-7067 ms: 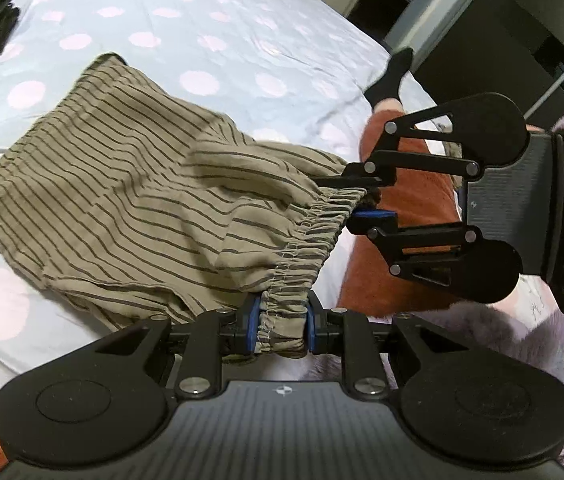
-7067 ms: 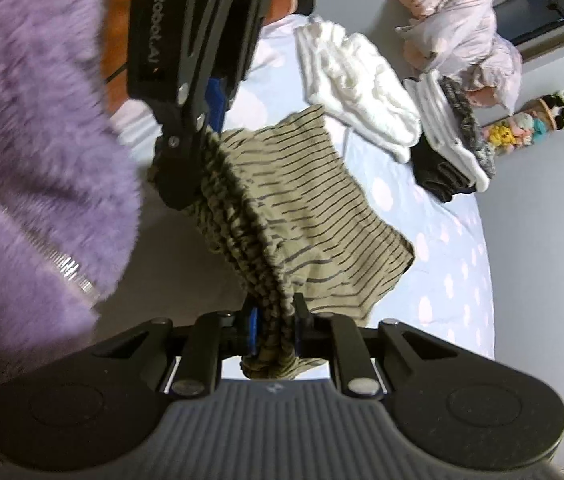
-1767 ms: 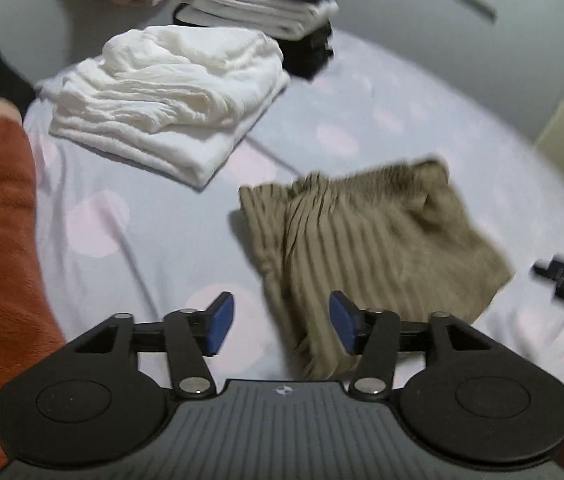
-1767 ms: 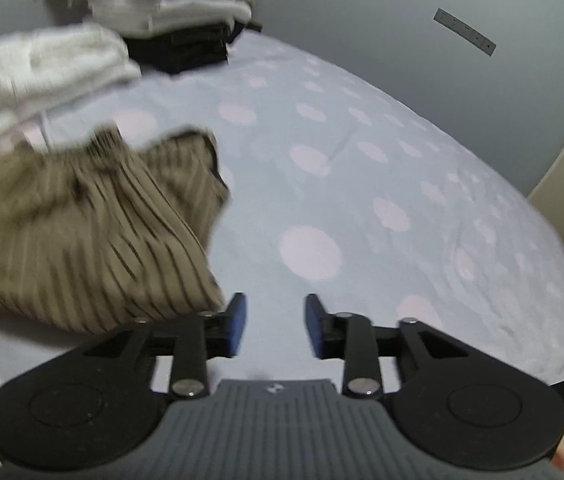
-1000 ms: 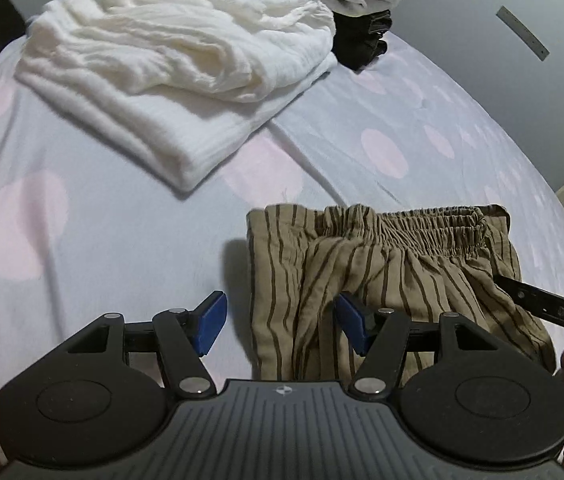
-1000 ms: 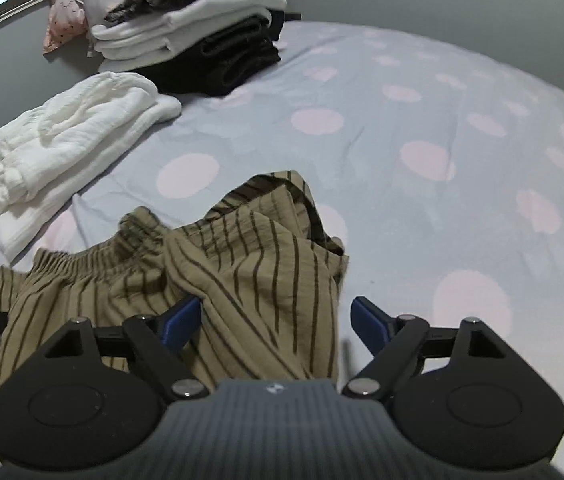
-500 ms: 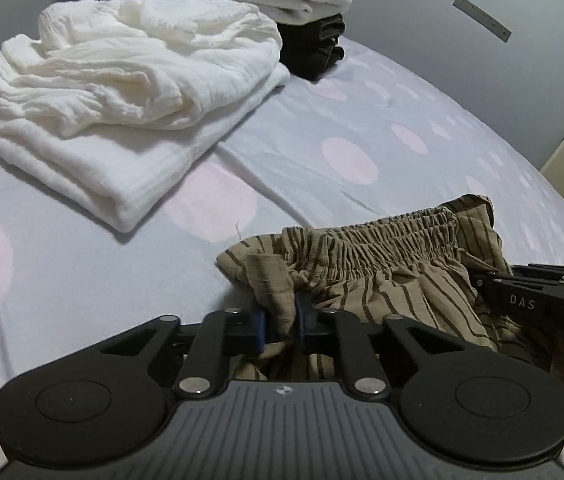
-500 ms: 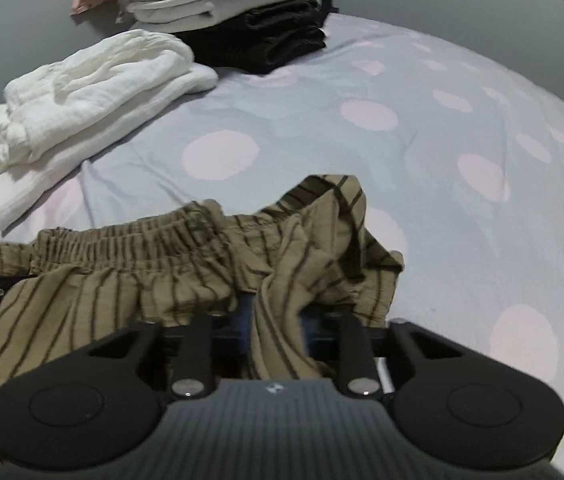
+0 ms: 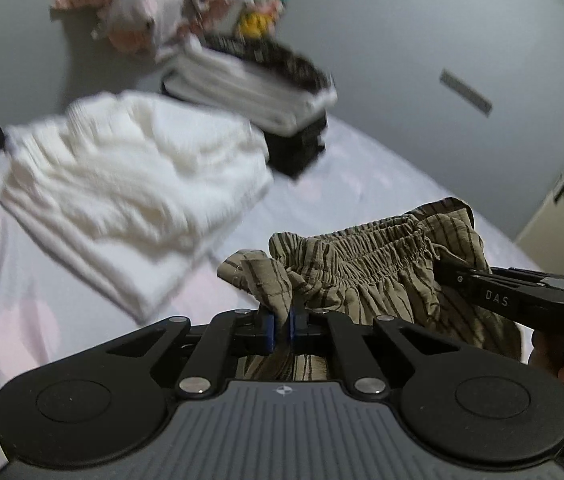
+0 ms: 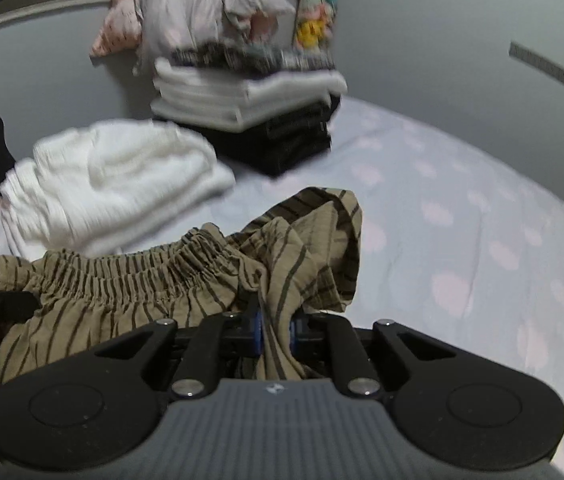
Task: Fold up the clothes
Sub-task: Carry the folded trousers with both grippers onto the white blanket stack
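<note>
Olive striped shorts (image 9: 381, 276) with an elastic waistband hang between my two grippers above the bed. My left gripper (image 9: 280, 326) is shut on the left end of the waistband. My right gripper (image 10: 276, 330) is shut on the right end of the shorts (image 10: 154, 280); it also shows in the left wrist view (image 9: 521, 292) at the far right. The cloth bunches and folds over at the right end.
The bed (image 10: 461, 208) has a pale sheet with pink dots. A folded white garment (image 9: 130, 184) lies at left. A stack of folded white and black clothes (image 10: 258, 116) stands behind it. Pillows and soft toys (image 10: 313, 12) line the wall.
Both grippers, shut on the shorts since half a second ago, have lifted them off the bed. The background is blurred from the motion.
</note>
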